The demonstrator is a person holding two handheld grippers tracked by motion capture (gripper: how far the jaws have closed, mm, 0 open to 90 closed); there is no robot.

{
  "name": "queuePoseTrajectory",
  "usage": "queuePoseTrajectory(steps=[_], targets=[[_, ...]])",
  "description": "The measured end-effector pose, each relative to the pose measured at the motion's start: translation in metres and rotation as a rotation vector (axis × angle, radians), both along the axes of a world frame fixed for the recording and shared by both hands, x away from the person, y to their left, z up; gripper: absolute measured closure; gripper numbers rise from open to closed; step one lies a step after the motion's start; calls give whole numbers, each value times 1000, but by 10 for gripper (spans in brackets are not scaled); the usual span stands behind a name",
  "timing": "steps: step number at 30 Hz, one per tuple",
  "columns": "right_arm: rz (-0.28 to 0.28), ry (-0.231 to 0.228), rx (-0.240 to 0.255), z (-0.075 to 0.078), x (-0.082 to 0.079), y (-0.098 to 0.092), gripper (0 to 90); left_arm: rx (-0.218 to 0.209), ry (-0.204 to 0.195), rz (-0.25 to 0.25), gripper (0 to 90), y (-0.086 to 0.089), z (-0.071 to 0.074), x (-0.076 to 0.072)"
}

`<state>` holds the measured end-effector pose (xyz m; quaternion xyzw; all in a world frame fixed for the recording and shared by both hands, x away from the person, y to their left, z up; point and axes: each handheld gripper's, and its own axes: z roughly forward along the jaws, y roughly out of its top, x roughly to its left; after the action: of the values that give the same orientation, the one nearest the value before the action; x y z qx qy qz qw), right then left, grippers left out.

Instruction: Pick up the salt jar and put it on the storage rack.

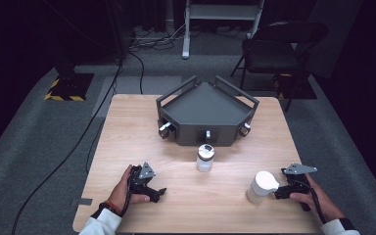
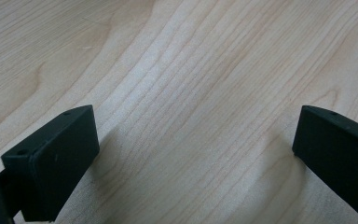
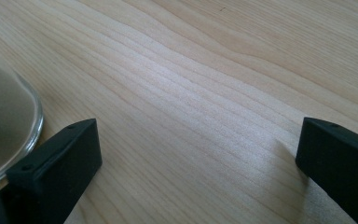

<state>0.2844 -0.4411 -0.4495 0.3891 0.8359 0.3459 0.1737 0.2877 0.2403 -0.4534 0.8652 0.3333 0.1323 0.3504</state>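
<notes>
White jar (image 1: 261, 186) beside right gripper (image 1: 280, 193); 2nd jar (image 1: 205, 157) upright.

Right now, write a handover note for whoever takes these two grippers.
Left gripper: open, nothing between its jaws, low over the light wooden table at the near left.
Right gripper: open, holding nothing, beside the white-lidded jar lying tilted at the near right; contact cannot be told.
Small clear jar with a silver cap: upright at mid-table, just in front of the dark grey angular tray.
Done: nothing gripped so far.
Left: probably grasping the jars; tray holds nothing visible.
</notes>
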Motion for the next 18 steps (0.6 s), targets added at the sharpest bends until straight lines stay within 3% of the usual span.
queuePoseTrajectory(steps=[18], targets=[[8,-1,-1,0,-1,-1,0,0,-2,3,1,1,0,-1]])
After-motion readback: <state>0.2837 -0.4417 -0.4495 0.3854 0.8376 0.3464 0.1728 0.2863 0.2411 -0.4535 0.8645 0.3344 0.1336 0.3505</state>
